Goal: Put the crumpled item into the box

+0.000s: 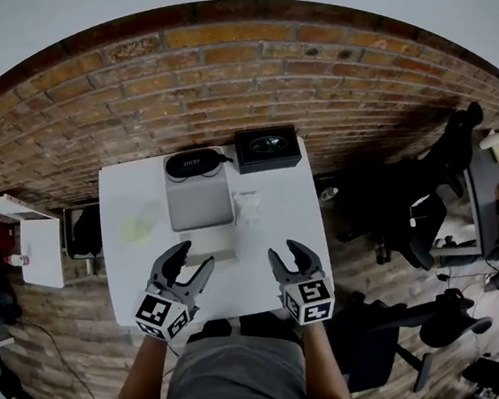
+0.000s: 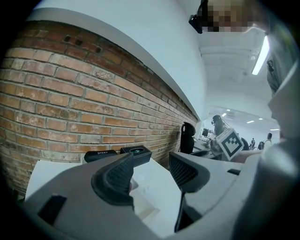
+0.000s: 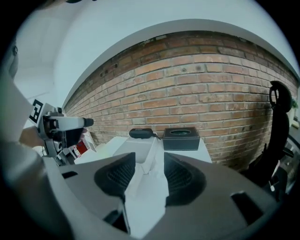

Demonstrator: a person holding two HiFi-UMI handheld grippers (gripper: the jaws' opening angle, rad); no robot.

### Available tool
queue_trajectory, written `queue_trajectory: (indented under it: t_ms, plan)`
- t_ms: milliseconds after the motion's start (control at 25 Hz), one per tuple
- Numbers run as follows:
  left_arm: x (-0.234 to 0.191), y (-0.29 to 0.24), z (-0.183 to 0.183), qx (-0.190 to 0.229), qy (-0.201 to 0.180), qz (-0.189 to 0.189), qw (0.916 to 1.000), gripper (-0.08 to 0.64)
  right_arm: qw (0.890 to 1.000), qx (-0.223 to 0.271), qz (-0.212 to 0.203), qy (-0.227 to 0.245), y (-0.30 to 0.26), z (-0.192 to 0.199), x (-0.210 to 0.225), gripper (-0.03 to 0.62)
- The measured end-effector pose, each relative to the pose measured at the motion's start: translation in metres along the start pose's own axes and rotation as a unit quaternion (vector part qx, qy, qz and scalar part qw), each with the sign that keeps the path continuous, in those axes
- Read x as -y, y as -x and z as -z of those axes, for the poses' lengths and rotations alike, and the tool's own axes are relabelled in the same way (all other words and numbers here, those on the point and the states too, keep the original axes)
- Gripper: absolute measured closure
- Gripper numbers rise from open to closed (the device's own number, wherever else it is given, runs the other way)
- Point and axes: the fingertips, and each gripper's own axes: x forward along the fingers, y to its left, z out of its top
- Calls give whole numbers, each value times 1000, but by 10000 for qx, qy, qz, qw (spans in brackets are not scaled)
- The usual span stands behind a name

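Wall (image 1: 248, 67) of red brick runs behind everything, with wood floor (image 1: 384, 283) below it. Table (image 1: 290, 204), white and square, stands against the wall. Chairs (image 1: 419, 215), black office type, stand off to the table's right, well apart from it. Box (image 1: 197, 204), pale grey, sits on the table left of centre toward the wall, top open, a flap lying out on its near side. Black box (image 1: 267, 148) with an oval opening in its lid sits at the far edge, just right of the pale box. Left gripper (image 1: 195, 258) hangs over the near edge, pointing toward the wall; jaws released and wide apart, nothing between them, only bare table in the gap in its own view. Right gripper (image 1: 288, 253) hangs over the near right part of the table, also released; jaws stand apart and clamp nothing. Case (image 1: 193, 163), black and oblong, lies at the box's far end; on the rim or just behind it, cannot tell. Crumpled item (image 1: 249, 205), small and white, lies on the table just beside the box's right wall, outside it. In the right gripper view it shows in line with the gap but beyond the tips, untouched. Both grippers are near each other and well short of the item.
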Motion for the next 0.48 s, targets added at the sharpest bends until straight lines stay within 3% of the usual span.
queue_trajectory:
  t_ms: [480]
  plan:
    - [-1,-13,22,-200,294,-160,9992,334,9973,-563,-108,459,-83,44,33,434]
